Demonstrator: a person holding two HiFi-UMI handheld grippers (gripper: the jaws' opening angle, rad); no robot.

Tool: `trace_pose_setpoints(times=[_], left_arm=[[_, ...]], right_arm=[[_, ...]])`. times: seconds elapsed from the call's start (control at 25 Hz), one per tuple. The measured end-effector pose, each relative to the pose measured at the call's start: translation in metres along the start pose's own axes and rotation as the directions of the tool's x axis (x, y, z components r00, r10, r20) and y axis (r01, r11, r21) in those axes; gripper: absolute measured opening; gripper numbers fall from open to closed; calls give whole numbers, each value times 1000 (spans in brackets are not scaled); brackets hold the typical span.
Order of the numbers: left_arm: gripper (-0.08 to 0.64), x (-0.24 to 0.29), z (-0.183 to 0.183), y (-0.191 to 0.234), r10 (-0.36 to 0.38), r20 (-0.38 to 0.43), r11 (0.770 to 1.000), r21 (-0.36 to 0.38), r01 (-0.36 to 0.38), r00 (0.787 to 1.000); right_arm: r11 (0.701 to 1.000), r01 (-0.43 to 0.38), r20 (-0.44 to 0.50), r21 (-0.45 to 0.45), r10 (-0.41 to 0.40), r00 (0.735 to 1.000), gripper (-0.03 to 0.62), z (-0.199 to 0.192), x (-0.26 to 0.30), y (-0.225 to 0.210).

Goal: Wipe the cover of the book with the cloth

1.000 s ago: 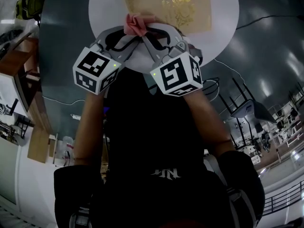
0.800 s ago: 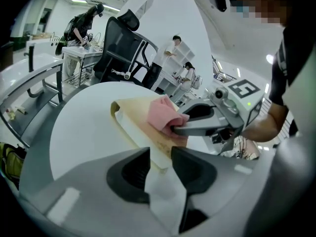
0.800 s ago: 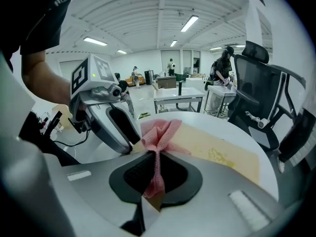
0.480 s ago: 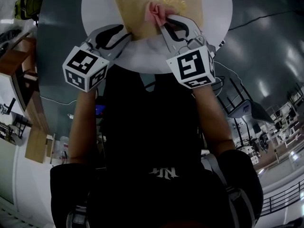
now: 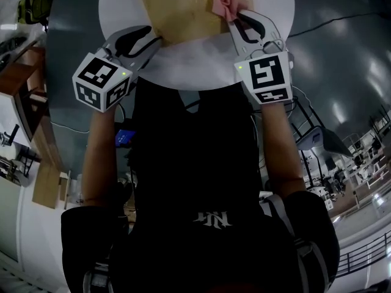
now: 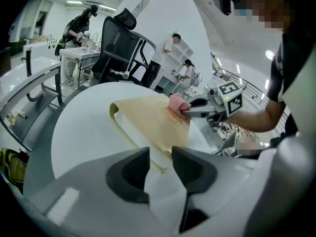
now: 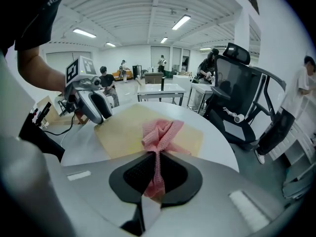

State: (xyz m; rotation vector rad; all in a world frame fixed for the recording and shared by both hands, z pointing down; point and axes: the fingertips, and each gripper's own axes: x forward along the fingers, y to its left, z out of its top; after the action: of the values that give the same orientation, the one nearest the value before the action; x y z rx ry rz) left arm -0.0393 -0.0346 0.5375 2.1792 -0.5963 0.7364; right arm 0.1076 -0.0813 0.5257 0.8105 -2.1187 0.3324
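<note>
A tan book (image 5: 180, 11) with gold print lies on the round white table (image 5: 183, 72). My right gripper (image 5: 235, 17) is shut on a bunched pink cloth (image 5: 223, 2), which rests on the cover near its right edge. In the right gripper view the cloth (image 7: 160, 132) sticks out of the jaws (image 7: 157, 154) onto the book (image 7: 123, 132). My left gripper (image 5: 154, 38) sits at the book's near left corner. In the left gripper view its jaws (image 6: 160, 157) stand slightly apart, open, with the corner of the book (image 6: 153, 122) just at the gap.
A black office chair (image 6: 121, 48) stands beyond the table, also seen in the right gripper view (image 7: 242, 93). Desks and several people are farther back. A cable (image 5: 342, 23) runs over the dark floor to the right of the table.
The right gripper has carried the cloth right and farther across the cover. The left gripper has let the cloth go and drawn left to the book's near corner.
</note>
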Motion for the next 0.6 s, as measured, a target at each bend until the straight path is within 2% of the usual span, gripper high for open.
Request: trace_pose_setpoints(times=[0.28,0.44,0.52,0.6], left_arm=[[143,2,2,-2,0,10,1000,1,0,1000],[141,0,3,-5,-11,2,1000,10,11,1000],[141,0,4,-6,-20,2,1000,10,20,1000],[141,0,4,-5,-29,6,1000,8,29,1000]], right_arm=[[996,73,-26,46,-72,997,20,-19,-14,-40],[982,160,-118,104,-148,982,20,-39,-30,-68],[978,186,-101,95,-176,979,20,-31,-42,-71],[983,167,-38,72,-165,986,20,-7,-50,-56]])
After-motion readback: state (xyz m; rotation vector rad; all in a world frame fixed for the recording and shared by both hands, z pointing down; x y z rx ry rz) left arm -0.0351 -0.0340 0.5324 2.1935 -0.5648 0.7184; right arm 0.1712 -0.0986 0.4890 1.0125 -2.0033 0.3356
